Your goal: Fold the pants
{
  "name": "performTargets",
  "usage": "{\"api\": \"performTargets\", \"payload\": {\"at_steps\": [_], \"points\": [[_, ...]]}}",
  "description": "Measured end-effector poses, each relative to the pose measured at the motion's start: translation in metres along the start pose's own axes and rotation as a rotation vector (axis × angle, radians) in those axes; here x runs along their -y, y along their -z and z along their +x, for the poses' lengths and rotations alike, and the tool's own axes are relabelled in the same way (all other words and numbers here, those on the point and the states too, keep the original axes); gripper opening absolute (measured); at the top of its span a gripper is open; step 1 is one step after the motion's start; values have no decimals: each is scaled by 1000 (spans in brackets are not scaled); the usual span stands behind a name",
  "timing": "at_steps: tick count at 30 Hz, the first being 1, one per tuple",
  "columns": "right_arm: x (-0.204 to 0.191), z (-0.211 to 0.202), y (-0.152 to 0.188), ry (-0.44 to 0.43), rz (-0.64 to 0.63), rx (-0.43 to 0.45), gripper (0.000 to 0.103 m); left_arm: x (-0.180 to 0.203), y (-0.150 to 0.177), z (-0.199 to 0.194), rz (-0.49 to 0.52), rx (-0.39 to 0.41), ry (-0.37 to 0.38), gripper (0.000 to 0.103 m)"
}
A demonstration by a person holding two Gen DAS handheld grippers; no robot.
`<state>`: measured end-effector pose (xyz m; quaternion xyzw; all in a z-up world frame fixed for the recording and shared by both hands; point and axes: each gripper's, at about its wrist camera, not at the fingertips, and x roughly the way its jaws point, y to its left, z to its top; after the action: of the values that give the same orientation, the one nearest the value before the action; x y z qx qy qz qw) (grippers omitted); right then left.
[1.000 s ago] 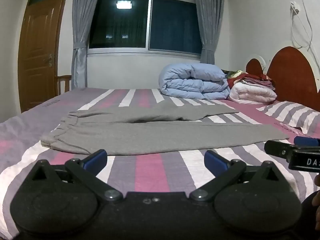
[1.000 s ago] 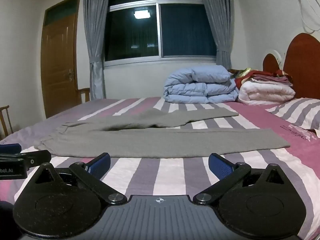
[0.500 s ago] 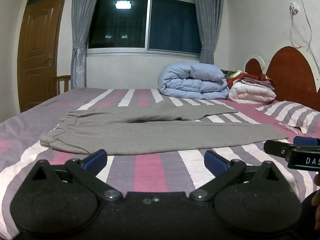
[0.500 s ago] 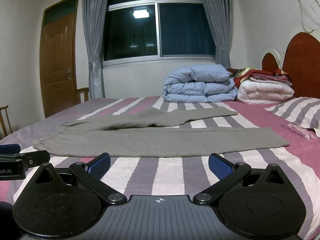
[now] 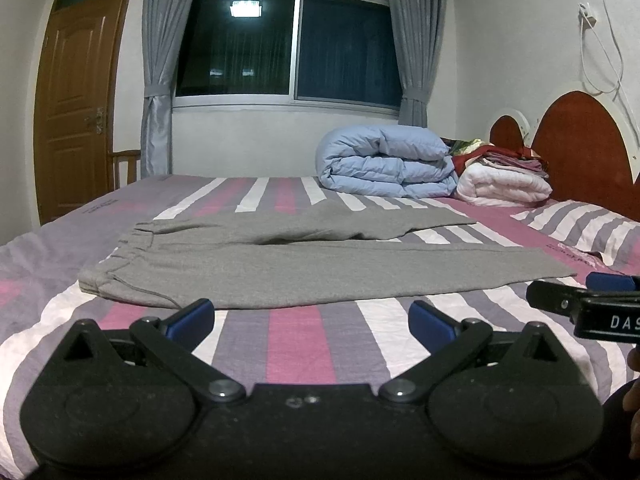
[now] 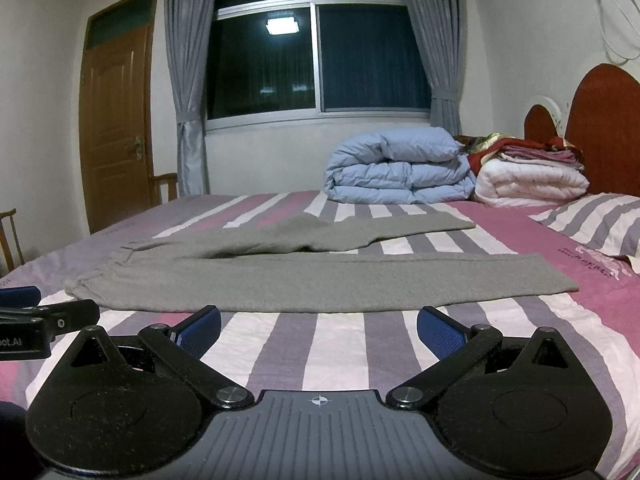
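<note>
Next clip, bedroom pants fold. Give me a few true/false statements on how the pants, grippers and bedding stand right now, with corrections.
1. The grey pants lie spread out on the striped bed, legs apart. True.
2. The left gripper is clamped on the waistband. False: its jaws are open, holding nothing.
3. The right gripper is open, short of the pants. True.
4. The blue duvet lies on top of the pants. False: it sits folded beyond them, near the headboard.

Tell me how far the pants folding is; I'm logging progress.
Done: the gray pants lie spread flat on the striped bed, legs apart. In hand: nothing; the left claw and right claw are open, short of the cloth. Left: every fold.
</note>
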<state>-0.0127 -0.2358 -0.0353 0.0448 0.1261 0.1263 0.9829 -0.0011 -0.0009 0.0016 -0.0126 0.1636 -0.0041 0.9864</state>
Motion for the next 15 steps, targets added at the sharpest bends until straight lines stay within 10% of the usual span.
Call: {"api": "performTargets", "payload": {"at_steps": [15], "points": [[2,2,2,4,6,-2,103,0,4,7,9,-6,6,97]]}}
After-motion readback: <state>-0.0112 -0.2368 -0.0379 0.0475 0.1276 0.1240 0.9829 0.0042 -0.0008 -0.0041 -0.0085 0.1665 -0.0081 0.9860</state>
